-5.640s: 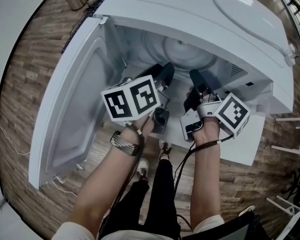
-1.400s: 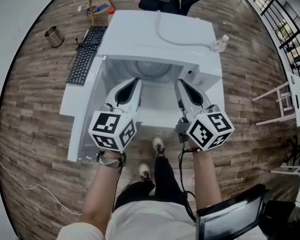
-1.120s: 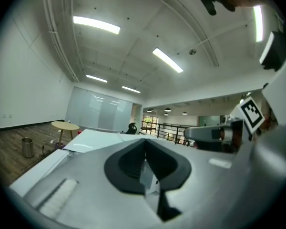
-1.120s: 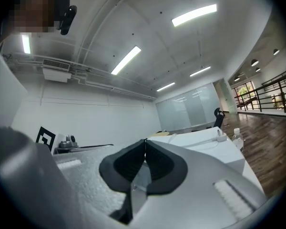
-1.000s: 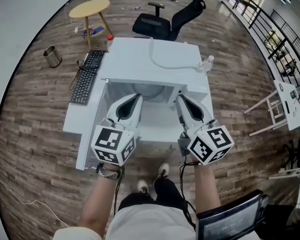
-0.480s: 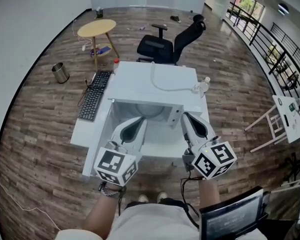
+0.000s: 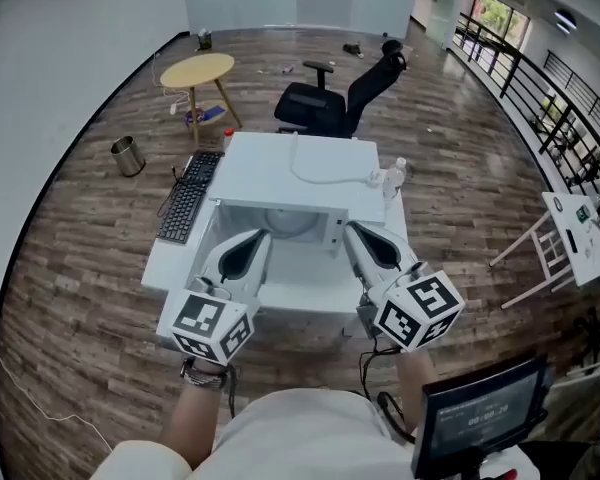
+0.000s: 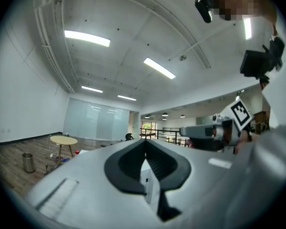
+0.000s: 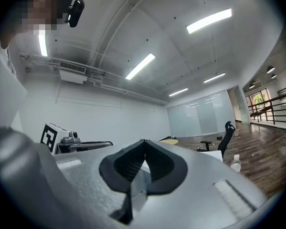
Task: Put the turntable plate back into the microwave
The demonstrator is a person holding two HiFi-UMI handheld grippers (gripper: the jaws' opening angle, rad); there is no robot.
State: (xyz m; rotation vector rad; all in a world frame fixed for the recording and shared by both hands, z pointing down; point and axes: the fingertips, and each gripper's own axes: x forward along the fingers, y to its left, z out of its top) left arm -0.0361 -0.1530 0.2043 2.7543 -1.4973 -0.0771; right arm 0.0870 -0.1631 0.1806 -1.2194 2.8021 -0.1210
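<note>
The white microwave (image 7: 300, 173) stands low in front of me with its door (image 7: 170, 263) swung open to the left. Inside the cavity a pale round turntable plate (image 7: 286, 224) shows in part between my two grippers. My left gripper (image 7: 259, 235) and right gripper (image 7: 351, 228) hover side by side above the cavity's front, both pointing level, clear of the plate. In the left gripper view the left gripper (image 8: 145, 143) has its dark pads pressed together with nothing between them. The right gripper (image 9: 144, 144) looks the same in its own view.
A black keyboard (image 7: 186, 208) lies left of the microwave. A white cable (image 7: 315, 176) and a clear bottle (image 7: 390, 176) rest on its top. Behind stand an office chair (image 7: 335, 98), a round table (image 7: 198, 70) and a metal bin (image 7: 128, 155). A screen (image 7: 480, 418) sits lower right.
Both grippers have come out of the cavity, where they were beside the plate, and risen. The microwave now looks smaller and farther below. Jaws have stayed shut.
</note>
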